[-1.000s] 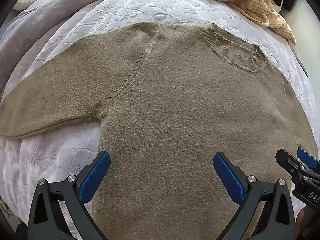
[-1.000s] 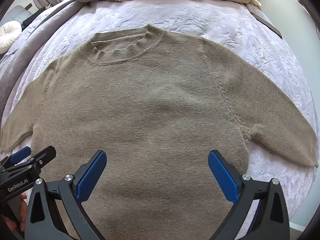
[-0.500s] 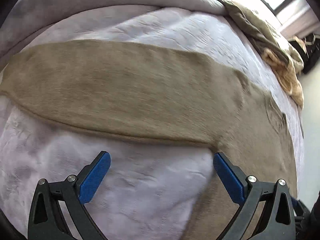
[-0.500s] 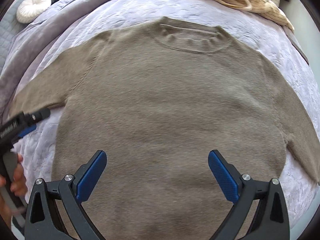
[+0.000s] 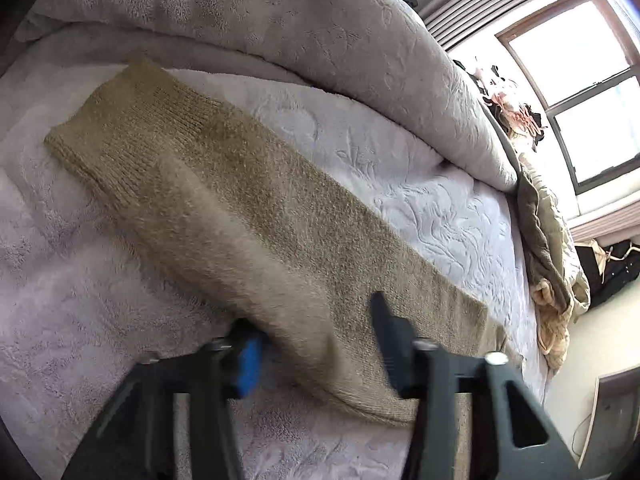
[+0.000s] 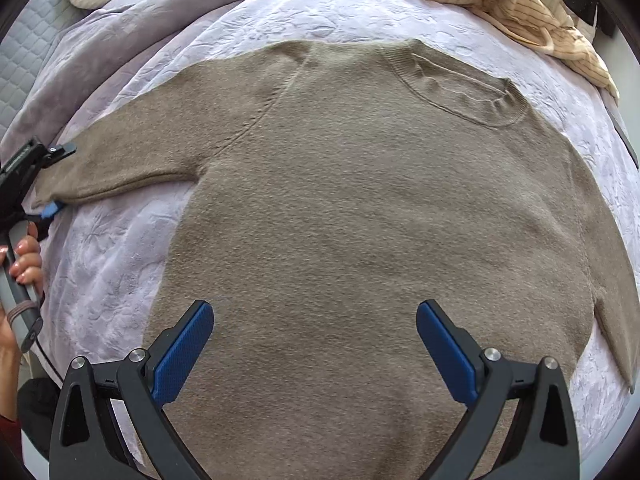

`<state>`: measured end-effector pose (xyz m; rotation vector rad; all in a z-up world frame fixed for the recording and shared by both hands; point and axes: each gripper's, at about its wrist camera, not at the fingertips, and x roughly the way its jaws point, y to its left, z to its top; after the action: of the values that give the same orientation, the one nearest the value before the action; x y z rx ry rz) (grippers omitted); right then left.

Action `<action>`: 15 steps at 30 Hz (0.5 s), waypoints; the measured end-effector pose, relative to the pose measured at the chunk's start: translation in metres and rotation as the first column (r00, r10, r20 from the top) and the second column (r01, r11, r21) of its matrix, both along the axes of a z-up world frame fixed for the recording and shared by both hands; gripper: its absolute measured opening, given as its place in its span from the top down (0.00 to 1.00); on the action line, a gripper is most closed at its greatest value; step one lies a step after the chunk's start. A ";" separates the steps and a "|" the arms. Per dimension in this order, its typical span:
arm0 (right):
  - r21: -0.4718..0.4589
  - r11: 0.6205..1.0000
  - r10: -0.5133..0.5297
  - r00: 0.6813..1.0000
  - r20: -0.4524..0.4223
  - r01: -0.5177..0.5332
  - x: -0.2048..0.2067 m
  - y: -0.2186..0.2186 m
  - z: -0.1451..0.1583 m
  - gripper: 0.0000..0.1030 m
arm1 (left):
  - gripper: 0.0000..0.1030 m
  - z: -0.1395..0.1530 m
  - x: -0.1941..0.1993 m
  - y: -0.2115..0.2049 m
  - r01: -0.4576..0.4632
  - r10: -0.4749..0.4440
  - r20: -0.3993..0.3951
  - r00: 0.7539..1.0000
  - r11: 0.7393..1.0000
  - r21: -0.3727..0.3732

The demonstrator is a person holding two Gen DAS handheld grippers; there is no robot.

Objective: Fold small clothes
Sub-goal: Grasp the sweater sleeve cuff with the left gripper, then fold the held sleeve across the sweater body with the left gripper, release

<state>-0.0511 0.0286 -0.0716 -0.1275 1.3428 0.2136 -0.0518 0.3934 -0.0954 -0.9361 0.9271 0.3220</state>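
The sweater [image 6: 380, 208] is lying flat, front up, on the bed [image 6: 120, 264], which has a pale lilac embossed cover. Its collar [image 6: 460, 88] points toward the far side, where there's a pile of clothes [image 6: 516, 4], including something cream with stripes. The sleeves are spread out to both sides.

The left claw [image 5: 316, 344] is down at the sweater's left sleeve [image 5: 248, 208], with its fingers on either side of the fabric. One blue pad [image 5: 246, 364] sits right against the sleeve's near edge and the other finger [image 5: 390, 344] is over the top of it. That view is blurry, so I honestly can't tell if it's actually pinching the knit or just straddling it. The ribbed cuff [image 5: 116, 128] lies flat further out, next to a bunched-up duvet [image 5: 304, 40].

In the right wrist view the left claw shows at the sleeve too, with the hand [image 6: 22, 256] gripping its handle.

The right claw [image 6: 314, 344] hangs over the lower body of the sweater with its fingers wide apart and nothing between them.
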 end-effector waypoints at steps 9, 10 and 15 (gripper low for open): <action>0.048 0.999 0.013 1.000 0.026 -0.014 -0.012 -0.005 0.009 0.01 | 0.90 0.047 0.004 -0.027 0.047 -0.070 0.075 0.995 0.960 0.275; 0.056 0.998 0.004 1.000 0.030 -0.006 -0.013 -0.011 0.010 0.01 | 0.90 0.057 0.009 -0.037 0.069 -0.101 0.088 0.991 0.946 0.316; 0.081 0.995 -0.055 0.998 0.034 0.052 -0.014 -0.041 0.014 0.01 | 0.90 0.108 0.034 -0.105 0.199 -0.292 0.175 0.940 0.890 0.411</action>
<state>-0.0650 -0.0128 -0.0580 -0.0277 1.2982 0.2186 -0.0181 0.2880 0.0126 -0.4684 0.7193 0.1626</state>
